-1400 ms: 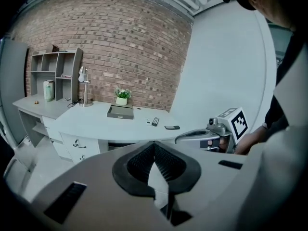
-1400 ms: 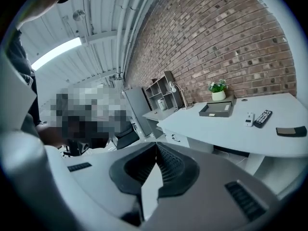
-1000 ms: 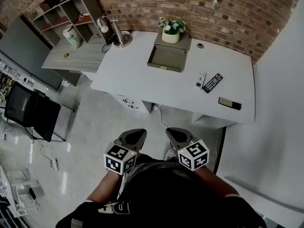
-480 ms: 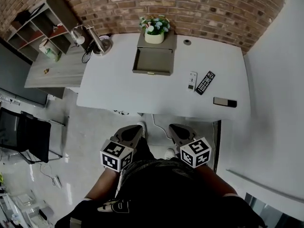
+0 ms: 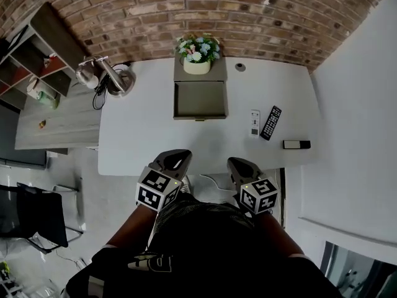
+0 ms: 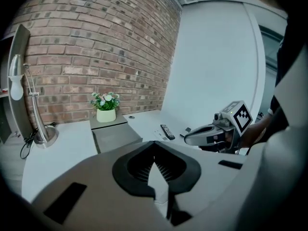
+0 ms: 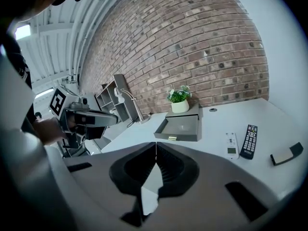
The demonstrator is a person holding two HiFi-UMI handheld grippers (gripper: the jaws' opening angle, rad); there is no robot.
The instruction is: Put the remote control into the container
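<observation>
Black remote control [image 5: 271, 122] waits outside the container [image 5: 200, 100] near the desk's [image 5: 142, 135] right edge; left gripper [image 5: 176, 158], right gripper [image 5: 239, 165] clenched empty.

Black remote control [image 5: 271, 122]: slim, buttons up, lies flat on the white bench [image 5: 142, 135] toward the right edge, slightly slanted. White remote control [image 5: 255, 123]: lies just beside it on its left, not touching, small screen facing up. Grey container [image 5: 200, 101]: sits at the middle of the back edge, drawer pulled open toward the front edge, apart from both remotes.
</observation>
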